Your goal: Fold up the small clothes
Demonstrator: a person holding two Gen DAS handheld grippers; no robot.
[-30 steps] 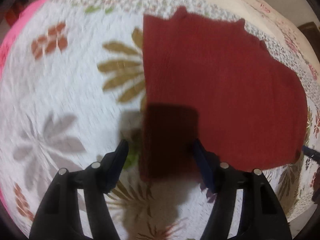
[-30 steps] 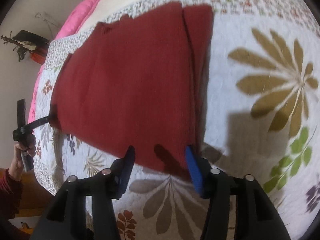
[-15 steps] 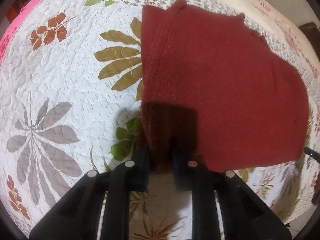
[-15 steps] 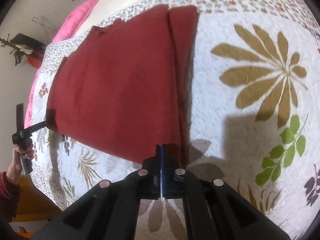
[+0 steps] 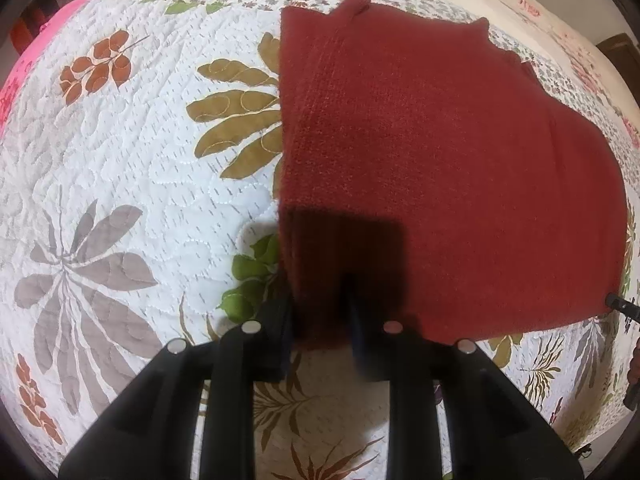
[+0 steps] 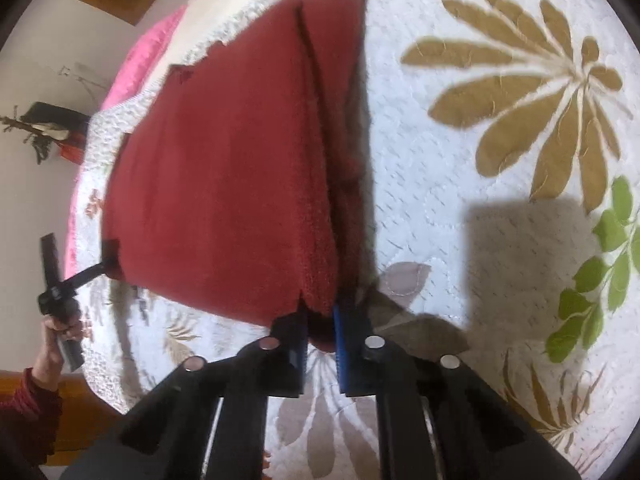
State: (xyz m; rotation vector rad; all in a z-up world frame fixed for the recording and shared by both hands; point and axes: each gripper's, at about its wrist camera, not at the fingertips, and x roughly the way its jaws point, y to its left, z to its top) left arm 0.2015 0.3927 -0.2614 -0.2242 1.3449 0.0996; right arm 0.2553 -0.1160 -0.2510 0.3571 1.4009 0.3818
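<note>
A dark red knitted garment (image 5: 440,168) is spread on a quilted bed cover, folded into a broad, roughly four-sided shape with a ribbed, slightly fuzzy weave. In the left wrist view, one long edge is seen as a straight fold running away from the camera, and the far edge is uneven, with small bumps of cloth standing out. In the right wrist view, the garment (image 6: 224,168) is shown with a narrow folded strip laid along its right side, set off by a dark crease. The near corners are raised slightly off the bed.
</note>
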